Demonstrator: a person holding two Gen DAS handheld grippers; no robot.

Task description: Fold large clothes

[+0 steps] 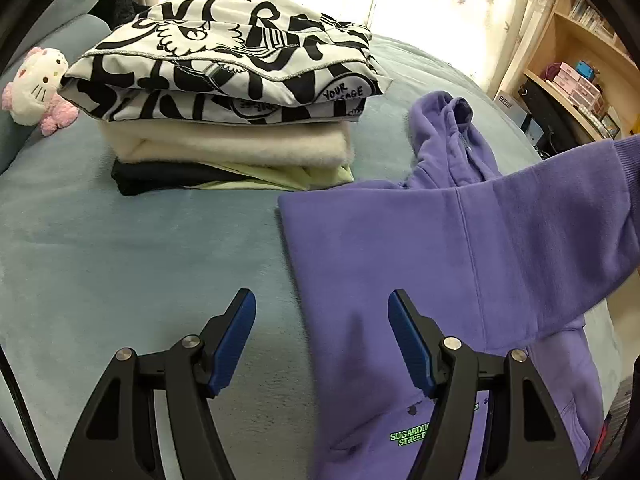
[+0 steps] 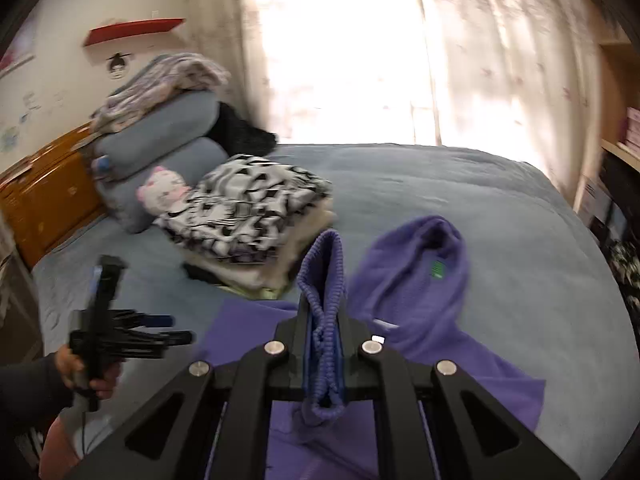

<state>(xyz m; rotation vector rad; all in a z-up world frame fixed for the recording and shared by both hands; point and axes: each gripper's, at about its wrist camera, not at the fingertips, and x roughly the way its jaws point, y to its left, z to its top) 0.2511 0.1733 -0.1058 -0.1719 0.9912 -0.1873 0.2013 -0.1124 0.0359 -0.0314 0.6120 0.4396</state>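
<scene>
The purple hoodie [image 1: 460, 264] lies on the blue bed [image 1: 140, 248], hood [image 2: 416, 272] toward the window, next to a stack of folded clothes [image 1: 232, 100]. The right gripper [image 2: 325, 320] is clamped on the ribbed cuff [image 2: 322, 280] of one sleeve [image 1: 552, 240], which hangs stretched above the body of the hoodie.

The likeliest trouble is the cuff slipping. Only the thick ribbing sits between the pads, and a fast swing across could tug it free and drop the sleeve in a heap. Nothing pins the hoodie body, so a hard pull could also drag it askew or bunch it toward the folded stack nearby. The sleeve might land twisted and leave a lumpy fold.

The left gripper [image 1: 322, 340] hovers with its jaws apart and empty, angled down over the near edge of the hoodie, held in the person's hand [image 2: 84, 368] low at the bedside. The right gripper is raised, tilted gently downward toward the hood.
</scene>
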